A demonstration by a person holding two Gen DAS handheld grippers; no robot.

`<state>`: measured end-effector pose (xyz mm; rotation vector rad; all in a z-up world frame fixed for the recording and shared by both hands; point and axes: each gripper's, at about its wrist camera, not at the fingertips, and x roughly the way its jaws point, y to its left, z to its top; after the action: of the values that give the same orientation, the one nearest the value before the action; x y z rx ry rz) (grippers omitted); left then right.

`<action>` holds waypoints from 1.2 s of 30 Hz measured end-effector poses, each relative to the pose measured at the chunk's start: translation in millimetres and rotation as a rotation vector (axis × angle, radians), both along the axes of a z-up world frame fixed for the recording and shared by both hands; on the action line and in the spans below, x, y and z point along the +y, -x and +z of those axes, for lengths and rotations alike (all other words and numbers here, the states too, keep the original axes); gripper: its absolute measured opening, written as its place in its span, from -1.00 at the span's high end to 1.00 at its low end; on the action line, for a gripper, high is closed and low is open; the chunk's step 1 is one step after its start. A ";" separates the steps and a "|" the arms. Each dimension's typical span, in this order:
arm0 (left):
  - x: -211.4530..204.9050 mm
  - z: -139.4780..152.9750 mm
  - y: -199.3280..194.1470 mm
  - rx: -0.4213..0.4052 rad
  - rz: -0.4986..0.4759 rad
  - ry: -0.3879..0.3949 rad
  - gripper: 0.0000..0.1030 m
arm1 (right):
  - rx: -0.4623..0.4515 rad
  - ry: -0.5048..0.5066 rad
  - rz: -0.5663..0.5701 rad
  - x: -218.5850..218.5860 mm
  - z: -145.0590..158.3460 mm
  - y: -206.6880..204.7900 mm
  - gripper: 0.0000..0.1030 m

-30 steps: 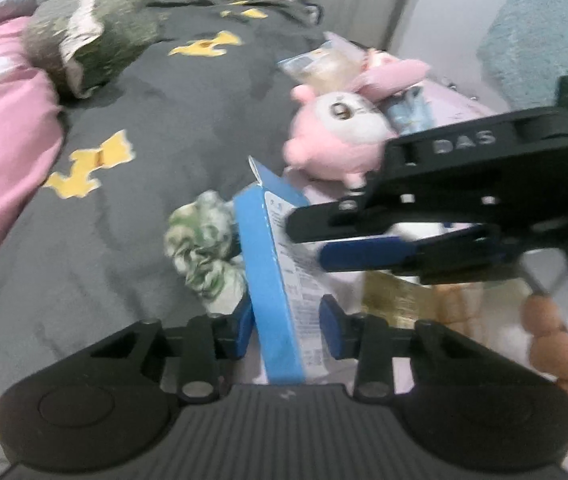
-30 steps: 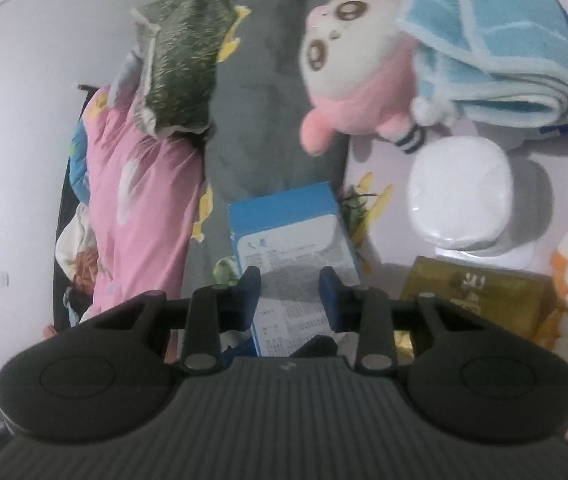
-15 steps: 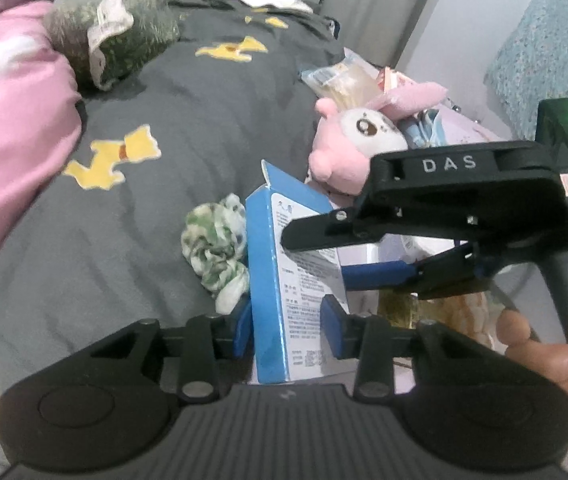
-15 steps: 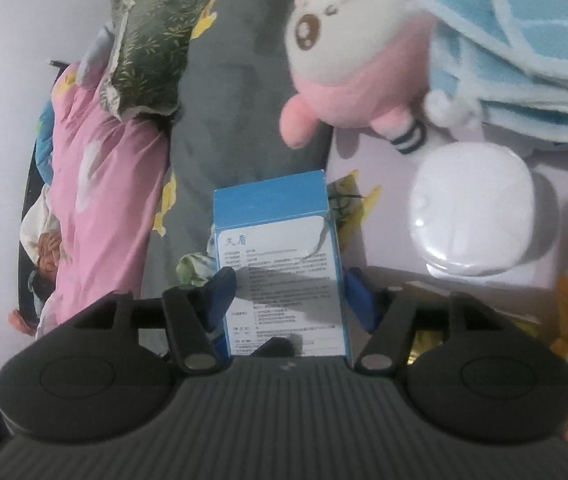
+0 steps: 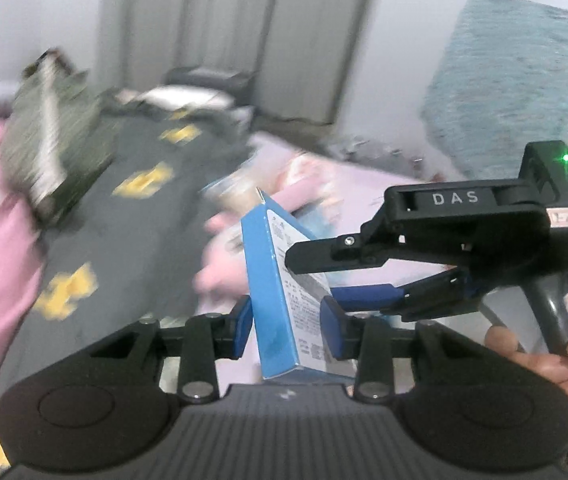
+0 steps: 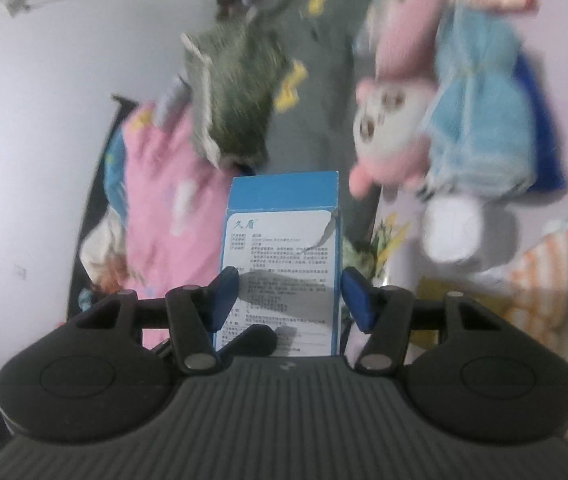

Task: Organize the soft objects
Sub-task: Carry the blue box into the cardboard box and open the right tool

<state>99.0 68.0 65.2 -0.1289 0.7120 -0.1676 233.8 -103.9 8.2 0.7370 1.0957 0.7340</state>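
Note:
A blue and white carton (image 5: 271, 280) hangs upright above the bed, and my left gripper (image 5: 287, 328) is shut on its narrow sides. My right gripper (image 6: 288, 298) straddles the carton's (image 6: 279, 248) wide printed face. Its jaws are closing, with a thin gap still showing at the right pad. From the left wrist view the right gripper (image 5: 312, 276) comes in from the right, held by a hand (image 5: 544, 360). A pink plush (image 6: 388, 136) lies on the bed beside a folded light blue towel (image 6: 480, 120). The plush (image 5: 219, 264) is blurred behind the carton.
A green patterned pillow (image 6: 235, 100) rests on the dark grey sheet (image 5: 103, 220) next to a pink quilt (image 6: 163, 208). A white round container (image 6: 452, 228) and an orange striped cloth (image 6: 544, 272) lie on the pale pink cover at the right. Walls and a curtain stand behind.
Both grippers have risen with the carton, and the bed sits lower and blurred. The right jaws widened from a narrow gap to span the carton's wide face.

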 end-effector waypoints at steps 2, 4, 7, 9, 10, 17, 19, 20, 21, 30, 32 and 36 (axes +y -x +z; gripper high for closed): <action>-28.9 13.4 -7.8 -0.030 -0.066 0.013 0.27 | -0.028 -0.011 -0.045 -33.2 16.7 2.9 -0.11; -59.9 21.9 -20.2 -0.035 -0.138 0.043 0.27 | -0.053 -0.016 -0.103 -74.2 32.5 6.7 -0.12; -115.0 26.5 -43.6 -0.015 -0.247 0.075 0.26 | -0.073 -0.020 -0.193 -140.6 47.2 14.5 -0.13; -156.8 25.0 -61.6 0.001 -0.318 0.081 0.25 | -0.078 -0.011 -0.257 -188.6 49.9 22.9 -0.13; -175.3 22.2 -69.7 0.014 -0.346 0.083 0.26 | -0.076 -0.002 -0.292 -212.3 49.2 26.3 -0.13; -299.5 -11.7 -132.6 0.145 -0.486 0.078 0.25 | 0.047 0.016 -0.479 -345.7 10.3 22.9 -0.13; -326.6 -24.0 -151.2 0.165 -0.501 0.039 0.25 | 0.066 0.040 -0.505 -367.7 0.5 14.0 -0.13; -335.9 -29.1 -157.0 0.172 -0.503 0.019 0.26 | 0.076 0.052 -0.513 -376.4 -4.0 8.7 -0.13; -345.8 -34.6 -162.6 0.176 -0.501 -0.005 0.26 | 0.081 0.068 -0.512 -384.8 -9.2 0.7 -0.13; -342.5 -30.8 -171.8 0.159 -0.445 -0.064 -0.33 | 0.201 0.195 -0.556 -415.7 -76.0 -45.8 -0.13; -328.0 -21.7 -167.4 0.130 -0.435 -0.056 -0.39 | 0.223 0.232 -0.573 -415.0 -81.9 -42.4 -0.11; -291.5 -4.7 -155.3 0.089 -0.396 -0.048 -0.47 | 0.248 0.314 -0.587 -410.6 -93.1 -44.0 0.00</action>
<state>254.4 -223.5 60.6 0.0528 0.8247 -0.5258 277.8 -514.5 -84.9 0.8355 1.1052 -0.0301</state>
